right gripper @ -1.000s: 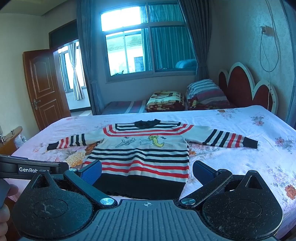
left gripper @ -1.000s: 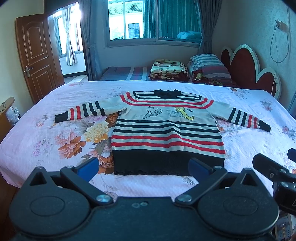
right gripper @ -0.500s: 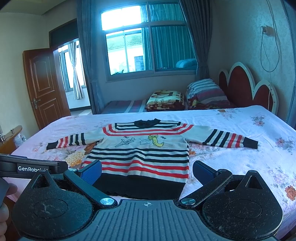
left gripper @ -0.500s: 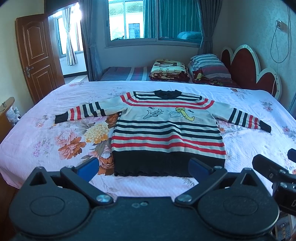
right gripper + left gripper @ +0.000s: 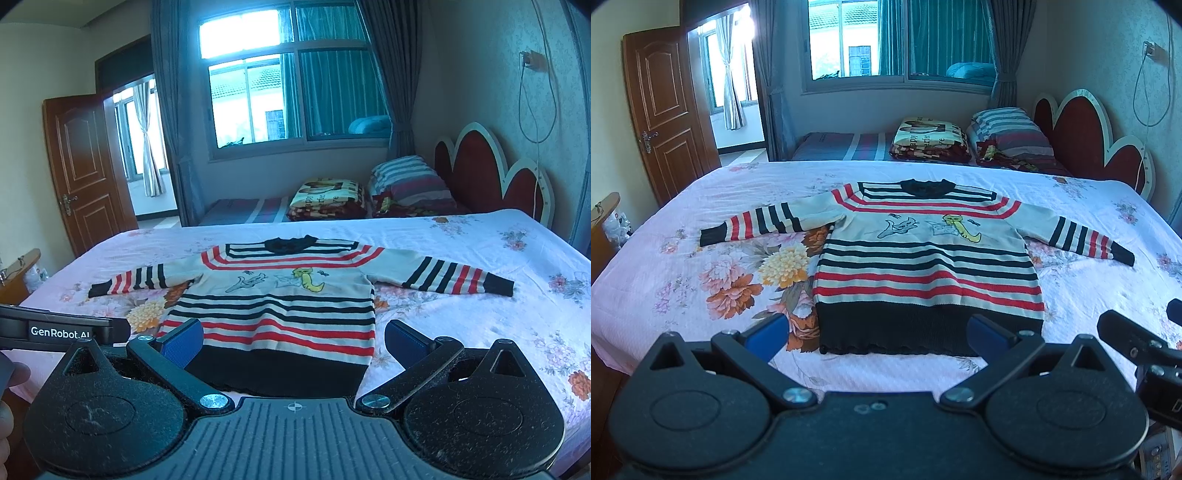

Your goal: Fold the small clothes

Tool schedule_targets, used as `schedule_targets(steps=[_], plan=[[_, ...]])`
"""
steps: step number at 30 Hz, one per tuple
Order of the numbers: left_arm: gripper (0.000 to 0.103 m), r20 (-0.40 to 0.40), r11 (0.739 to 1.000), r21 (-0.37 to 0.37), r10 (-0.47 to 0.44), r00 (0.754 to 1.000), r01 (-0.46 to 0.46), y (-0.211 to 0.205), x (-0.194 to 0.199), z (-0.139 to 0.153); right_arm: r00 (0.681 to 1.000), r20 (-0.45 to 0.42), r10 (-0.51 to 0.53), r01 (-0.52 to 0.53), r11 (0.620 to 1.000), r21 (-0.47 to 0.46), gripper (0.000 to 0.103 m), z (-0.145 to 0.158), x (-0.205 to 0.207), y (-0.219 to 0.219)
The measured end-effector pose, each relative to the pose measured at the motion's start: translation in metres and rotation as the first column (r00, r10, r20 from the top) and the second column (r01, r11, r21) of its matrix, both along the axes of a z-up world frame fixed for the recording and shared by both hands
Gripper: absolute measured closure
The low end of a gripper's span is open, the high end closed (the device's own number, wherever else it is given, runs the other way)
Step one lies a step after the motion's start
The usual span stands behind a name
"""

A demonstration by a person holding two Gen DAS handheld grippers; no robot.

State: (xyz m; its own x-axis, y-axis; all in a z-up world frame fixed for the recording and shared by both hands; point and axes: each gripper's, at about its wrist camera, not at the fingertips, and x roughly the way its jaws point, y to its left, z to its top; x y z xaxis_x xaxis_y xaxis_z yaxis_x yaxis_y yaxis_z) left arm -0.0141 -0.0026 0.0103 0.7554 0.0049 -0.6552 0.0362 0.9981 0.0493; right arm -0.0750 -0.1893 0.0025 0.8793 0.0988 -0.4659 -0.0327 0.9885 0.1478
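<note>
On the floral bed [image 5: 701,236]: one striped sweater [image 5: 923,266], flat, face up, sleeves spread, hem toward the cameras. Left gripper [image 5: 877,336] and right gripper [image 5: 293,341]: short of the hem, jaws spread, holding nothing.

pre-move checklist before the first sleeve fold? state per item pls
1. Striped knit sweater lies flat, face up on the floral bedsheet: ok.
2. Both sleeves spread out, left sleeve cuff and right sleeve cuff visible: ok.
3. Left tool open, holding nothing: ok.
4. Right tool open, holding nothing: ok.
5. Both tools short of the black hem, no cloth contact: ok.
6. Wrinkles under the sweater: cannot tell.
</note>
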Motion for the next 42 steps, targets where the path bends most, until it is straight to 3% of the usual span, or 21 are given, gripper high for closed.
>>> schedule_targets(steps=[17,36,42], plan=[[0.000,-0.018,1.000,-0.027,0.013,1.000,-0.014,0.028,0.053,-0.011,0.997,-0.023,-0.073,0.073,0.997,0.007,0.000,-0.013,0.035,-0.001],[0.000,-0.049,0.997,-0.076,-0.011,0.999,0.007,0.084,0.168,-0.024,0.983,-0.062,-0.172,0.173,0.985,0.007,0.000,-0.023,0.134,0.031],[0.000,-0.035,0.998,-0.054,-0.034,0.999,0.032,0.098,0.204,-0.030,0.974,-0.061,-0.220,0.222,0.975,0.026,0.000,-0.026,0.161,0.034]])
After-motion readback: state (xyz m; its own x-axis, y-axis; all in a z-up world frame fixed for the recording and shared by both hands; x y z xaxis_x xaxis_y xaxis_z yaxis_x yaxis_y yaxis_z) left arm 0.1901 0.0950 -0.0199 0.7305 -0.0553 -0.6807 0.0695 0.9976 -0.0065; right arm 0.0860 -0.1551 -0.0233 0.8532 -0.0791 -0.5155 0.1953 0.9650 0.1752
